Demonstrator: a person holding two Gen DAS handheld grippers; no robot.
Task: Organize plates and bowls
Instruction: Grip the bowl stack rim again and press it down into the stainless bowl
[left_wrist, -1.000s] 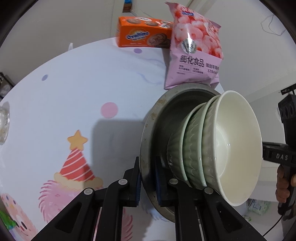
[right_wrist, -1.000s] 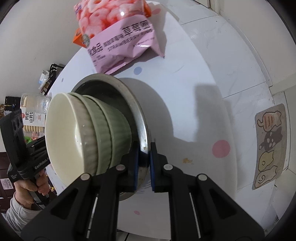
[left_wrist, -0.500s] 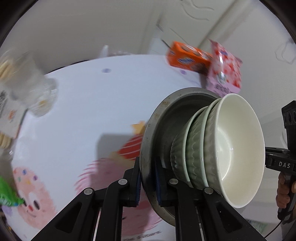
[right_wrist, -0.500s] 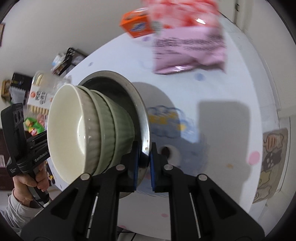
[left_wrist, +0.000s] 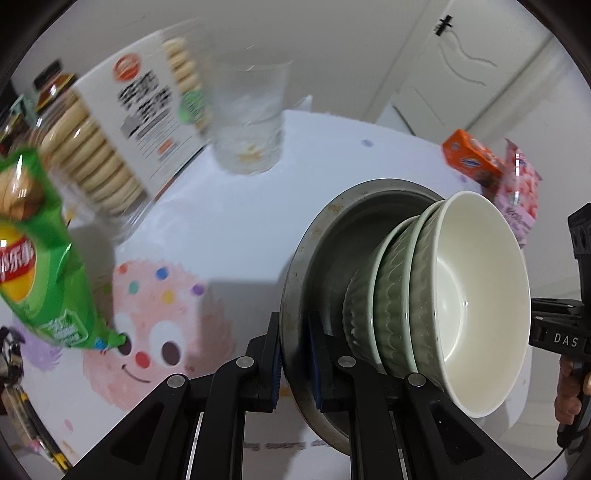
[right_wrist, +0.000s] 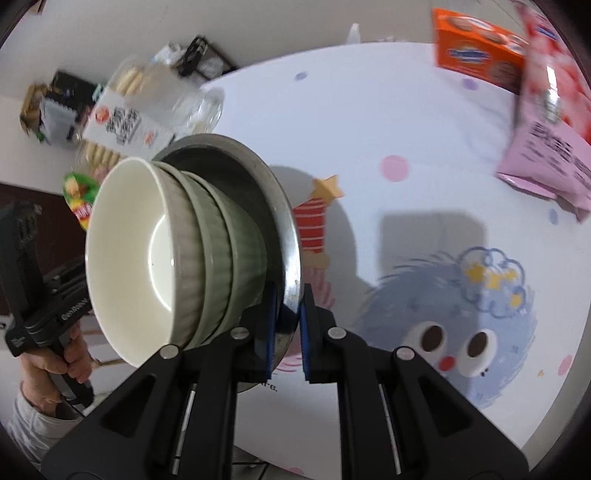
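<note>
Two tools share one load, and doing this step well comes down to keeping them in step with each other. On the left, the left tool (left_wrist: 293, 363) is pinching the rim of the metal plate (left_wrist: 325, 229), its blue pads pressed on either side of the edge. Three bowls (left_wrist: 436, 295) sit nested in that plate, the cream one on top; the whole stack is held in the air above the tabletop (left_wrist: 240, 221), clear of it. On the right, the right tool (right_wrist: 286, 332) is clamped on the opposite rim in the same way.

Both grips are only on a thin metal edge, so I judge the plate should be kept level: any tilt and the bowls may slide, since nothing holds them but their own weight. Both hands should travel at the same pace and height, with no twisting against each other. Snacks crowd the edges: a green chip bag (left_wrist: 40, 266), a biscuit pack (left_wrist: 122, 129) and a glass (left_wrist: 251, 118) on the left, an orange box (right_wrist: 476, 55) and pink bag (right_wrist: 546, 122) on the right. Pick a bare patch, lower until the plate rests flat, then let go with both together.
</note>
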